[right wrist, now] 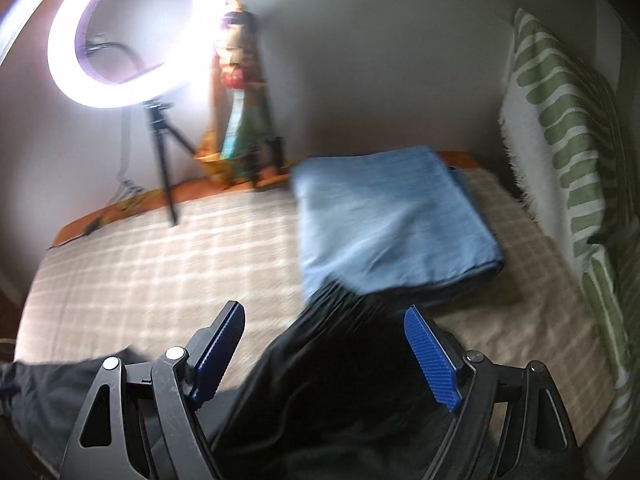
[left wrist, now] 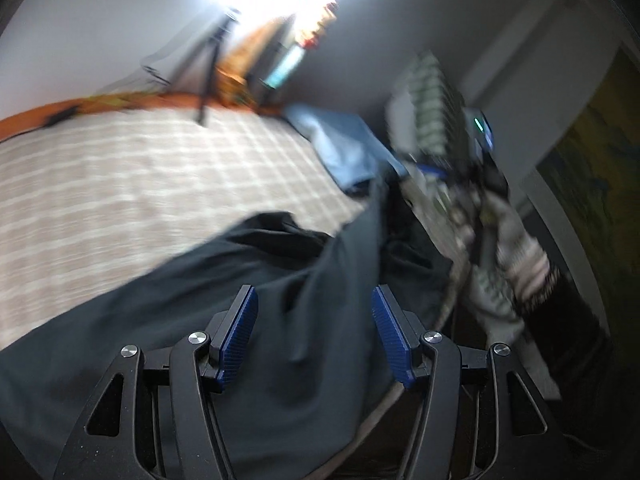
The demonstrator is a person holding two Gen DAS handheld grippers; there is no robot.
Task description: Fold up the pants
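Note:
Dark pants (left wrist: 224, 312) lie crumpled on the checked bed cover (left wrist: 140, 184), reaching toward the bed's near edge. My left gripper (left wrist: 314, 300) is open just above the dark cloth, with its blue pads (left wrist: 240, 332) apart and nothing between them. In the right wrist view the dark pants (right wrist: 332, 380) run up between my right gripper's jaws. My right gripper (right wrist: 326, 318) is open wide over them, blue pads (right wrist: 430, 356) clear of the cloth. Both views are motion-blurred.
A folded light blue garment (right wrist: 392, 224) lies at the back of the bed, also in the left wrist view (left wrist: 344, 148). A ring light on a tripod (right wrist: 136, 32) stands at the far edge. A green-striped pillow (right wrist: 568, 132) leans at the right. The other hand and device (left wrist: 480, 184) show at the right.

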